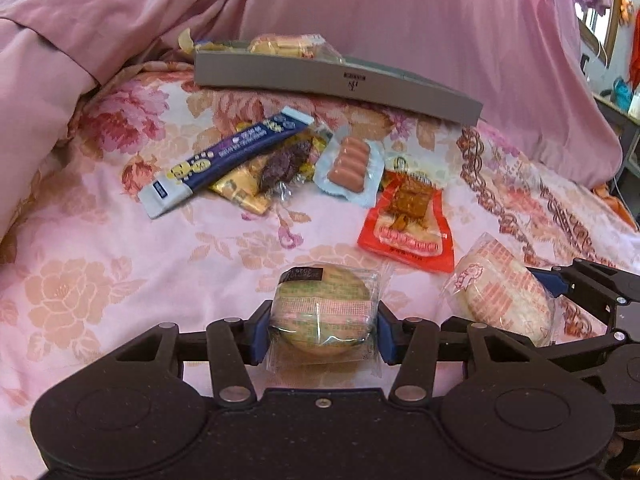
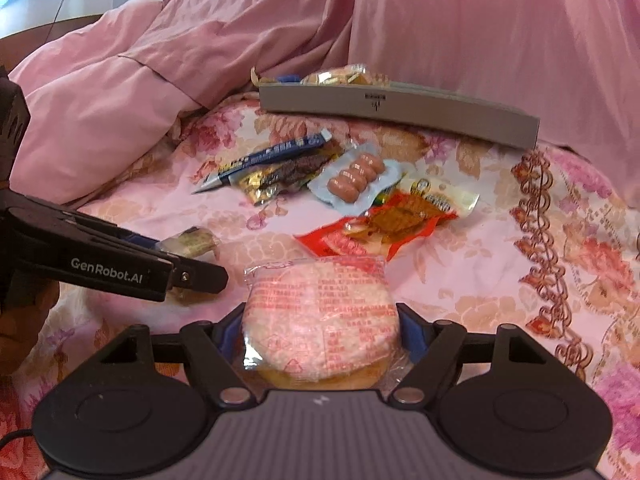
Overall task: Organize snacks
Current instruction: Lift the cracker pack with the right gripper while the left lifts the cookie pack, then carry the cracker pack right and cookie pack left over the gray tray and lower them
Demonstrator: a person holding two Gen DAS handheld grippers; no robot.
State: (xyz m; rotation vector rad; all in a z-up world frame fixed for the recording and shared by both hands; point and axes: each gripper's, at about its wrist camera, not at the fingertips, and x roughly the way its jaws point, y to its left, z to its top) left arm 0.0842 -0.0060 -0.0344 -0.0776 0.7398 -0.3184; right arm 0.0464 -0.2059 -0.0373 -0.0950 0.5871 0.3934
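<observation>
Blue-padded left gripper (image 1: 318, 326): your jaws are pressed against both sides of a round beige cake in a clear wrapper with green print (image 1: 324, 312), so you hold it just above the bedspread.
Right gripper (image 2: 320, 336): your jaws are closed on a round pale cake in a clear wrapper with red print (image 2: 320, 320); in your left view that cake (image 1: 504, 296) sits just to the right of the green-printed one.
Bed surface: a pink floral bedspread (image 1: 120, 280) carries everything.
Loose snacks: a dark blue stick pack with yellow cartoon faces (image 1: 224, 164) lies tilted over a gold packet of dark dried fruit (image 1: 272, 172); just right of them is a clear pack of four small pink sausages (image 1: 350, 162), and touching its lower right corner a red pouch of brown tofu pieces (image 1: 408, 220).
Box: a long shallow grey cardboard box (image 1: 332, 82) lies behind the loose snacks, against the pink quilt (image 1: 400, 12).
Box contents: yellow-wrapped snacks (image 1: 288, 45) rise over its near wall at the left end.
</observation>
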